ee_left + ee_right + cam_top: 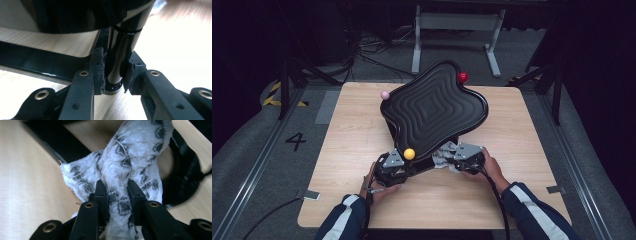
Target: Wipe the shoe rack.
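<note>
A black wavy tray [434, 107] with ridged rings stands tilted on a stand over the wooden table [352, 150]. A yellow ball [409, 154], a pink ball [385, 95] and a red ball [463, 77] sit at its rim. My left gripper [393, 165] is shut on the stand's glossy black post [117, 60] under the tray's near edge. To its right, my right gripper [462, 156] is shut on a white cloth with dark pattern [125, 170], bunched between the jaws beside the stand's black base [185, 180].
A grey metal frame [457, 30] stands on the carpet behind the table. Cables lie on the floor at the back left. A floor mark "4" [295, 141] is left of the table. The person's sleeved forearms enter from the bottom edge.
</note>
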`<state>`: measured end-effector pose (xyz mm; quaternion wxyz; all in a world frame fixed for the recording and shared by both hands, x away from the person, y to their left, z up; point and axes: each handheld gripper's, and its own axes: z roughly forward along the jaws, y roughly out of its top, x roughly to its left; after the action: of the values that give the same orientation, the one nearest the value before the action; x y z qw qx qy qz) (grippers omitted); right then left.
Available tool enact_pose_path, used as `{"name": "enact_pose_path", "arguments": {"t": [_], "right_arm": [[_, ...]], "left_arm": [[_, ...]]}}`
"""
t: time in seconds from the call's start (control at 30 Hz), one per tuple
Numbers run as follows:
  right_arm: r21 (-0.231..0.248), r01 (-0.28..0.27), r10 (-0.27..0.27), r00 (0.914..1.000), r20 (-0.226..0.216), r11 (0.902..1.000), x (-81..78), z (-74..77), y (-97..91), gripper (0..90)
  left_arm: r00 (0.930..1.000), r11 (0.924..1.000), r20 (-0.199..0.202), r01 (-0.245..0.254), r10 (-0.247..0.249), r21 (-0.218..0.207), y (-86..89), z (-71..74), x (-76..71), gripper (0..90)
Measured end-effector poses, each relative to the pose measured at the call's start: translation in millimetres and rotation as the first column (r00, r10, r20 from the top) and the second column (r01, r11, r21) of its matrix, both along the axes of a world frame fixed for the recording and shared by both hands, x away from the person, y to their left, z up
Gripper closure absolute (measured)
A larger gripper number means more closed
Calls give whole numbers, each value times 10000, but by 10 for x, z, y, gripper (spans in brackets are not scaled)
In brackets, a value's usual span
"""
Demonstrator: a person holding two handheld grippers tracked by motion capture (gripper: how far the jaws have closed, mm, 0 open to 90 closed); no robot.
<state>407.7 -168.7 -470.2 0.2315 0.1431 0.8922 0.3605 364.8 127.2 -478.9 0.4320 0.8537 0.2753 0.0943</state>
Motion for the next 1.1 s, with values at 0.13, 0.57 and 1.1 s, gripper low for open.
{"name": "enact_pose_path", "arguments": {"t": [0.13, 0.57, 1.1], "right_arm": [[-72, 690, -688, 9975, 180, 9976, 115, -23, -109, 747], [-304, 1974, -1970, 9803, 173, 9798, 284, -45, -219, 753], [227, 2734, -2740, 9614, 269, 9616, 254, 64, -434, 761]], "left_arm": [[10000, 10000, 36, 41, -41, 6, -2, 0, 2, 717], [9999, 9999, -76, 84, -85, -101, 3, -2, 9, 700], [9999, 9999, 8, 125, -125, 5, -2, 0, -1, 686]]}}
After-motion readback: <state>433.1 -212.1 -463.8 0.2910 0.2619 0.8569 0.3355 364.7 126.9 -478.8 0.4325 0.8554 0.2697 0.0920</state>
